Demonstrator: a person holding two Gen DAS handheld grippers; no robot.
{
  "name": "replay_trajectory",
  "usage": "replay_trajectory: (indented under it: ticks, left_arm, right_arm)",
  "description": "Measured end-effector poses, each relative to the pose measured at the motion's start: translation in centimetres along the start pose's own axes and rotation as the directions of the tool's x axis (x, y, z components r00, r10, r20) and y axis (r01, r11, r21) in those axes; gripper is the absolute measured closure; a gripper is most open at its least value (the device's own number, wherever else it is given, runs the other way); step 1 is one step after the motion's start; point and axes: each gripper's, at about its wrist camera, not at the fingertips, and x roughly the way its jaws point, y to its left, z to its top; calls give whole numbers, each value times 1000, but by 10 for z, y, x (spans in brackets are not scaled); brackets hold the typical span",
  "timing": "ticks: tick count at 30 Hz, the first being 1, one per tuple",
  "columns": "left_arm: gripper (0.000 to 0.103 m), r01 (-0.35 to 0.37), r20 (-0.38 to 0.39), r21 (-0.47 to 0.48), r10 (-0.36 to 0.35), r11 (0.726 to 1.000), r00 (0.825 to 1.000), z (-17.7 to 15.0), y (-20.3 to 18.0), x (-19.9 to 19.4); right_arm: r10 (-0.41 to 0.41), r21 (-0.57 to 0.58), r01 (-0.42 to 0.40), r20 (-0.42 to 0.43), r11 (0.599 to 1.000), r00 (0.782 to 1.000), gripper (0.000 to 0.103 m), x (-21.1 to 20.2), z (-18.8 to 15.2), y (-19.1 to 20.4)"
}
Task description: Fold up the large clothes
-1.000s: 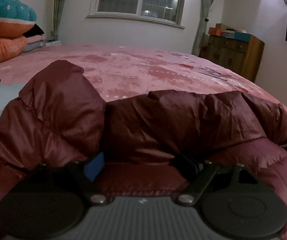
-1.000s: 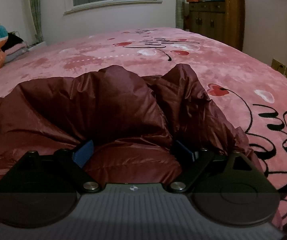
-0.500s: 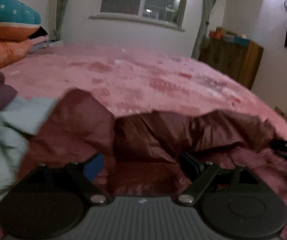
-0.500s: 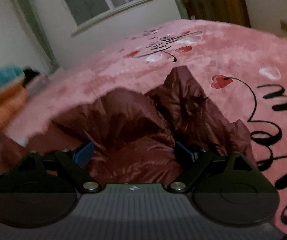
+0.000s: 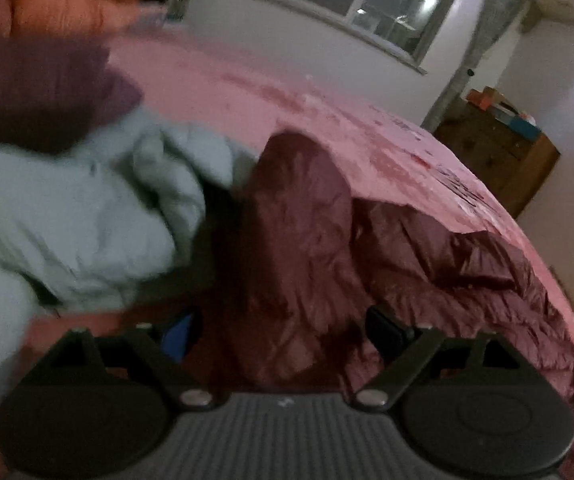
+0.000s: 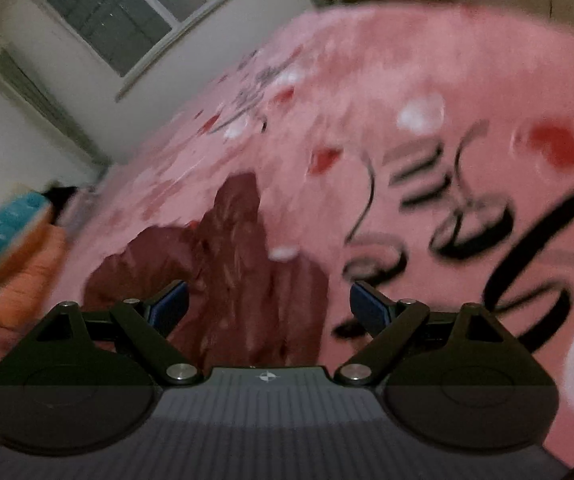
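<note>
We see the maroon jacket [image 5: 299, 240] lying crumpled on the pink bed [image 5: 247, 92] beside a pale blue garment [image 5: 87, 216], with our left gripper [image 5: 287, 328] standing apart around a fold of it and our right gripper [image 6: 269, 304] also spread wide, gripping nothing.

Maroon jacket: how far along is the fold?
Done: nothing looks neatly folded; the maroon jacket lies bunched on the pink bedspread. In hand: both tools, left and right, are open with jacket fabric between their fingers. Left: squaring it up, plus the light blue garment.
</note>
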Motion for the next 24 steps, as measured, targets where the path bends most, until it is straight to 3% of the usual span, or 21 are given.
replay_trajectory:
  ticks: [4, 9, 14, 17, 20, 22, 24]
  left_arm:
    - [14, 67, -44, -93, -72, 993, 996, -9, 9, 22]
    - [7, 136, -96, -151, -152, 979, 984, -12, 12, 38]
    - [2, 216, -127, -169, -239, 961, 963, -14, 5, 52]
    - [2, 225, -141, -168, -250, 960, 958, -13, -6, 61]
    - [4, 221, -151, -164, -246, 961, 957, -10, -15, 66]
    - [14, 221, -151, -162, -245, 962, 958, -10, -21, 66]
    - [35, 226, -153, -162, -251, 961, 956, -10, -30, 69]
  right_arm:
    - [111, 82, -102, -113, 991, 987, 0, 21, -14, -13]
    - [183, 64, -175, -166, 983, 969, 0, 36, -26, -2]
    - [261, 97, -248, -150, 964, 954, 0, 41, -30, -3]
    - [292, 88, -282, -138, 955, 946, 0, 40, -31, 0]
    - [269, 67, -262, -133, 963, 954, 16, 48, -32, 4]
    - [246, 45, -242, -120, 969, 962, 32, 40, -30, 5]
    - [202, -4, -203, -101, 979, 974, 41, 37, -31, 15]
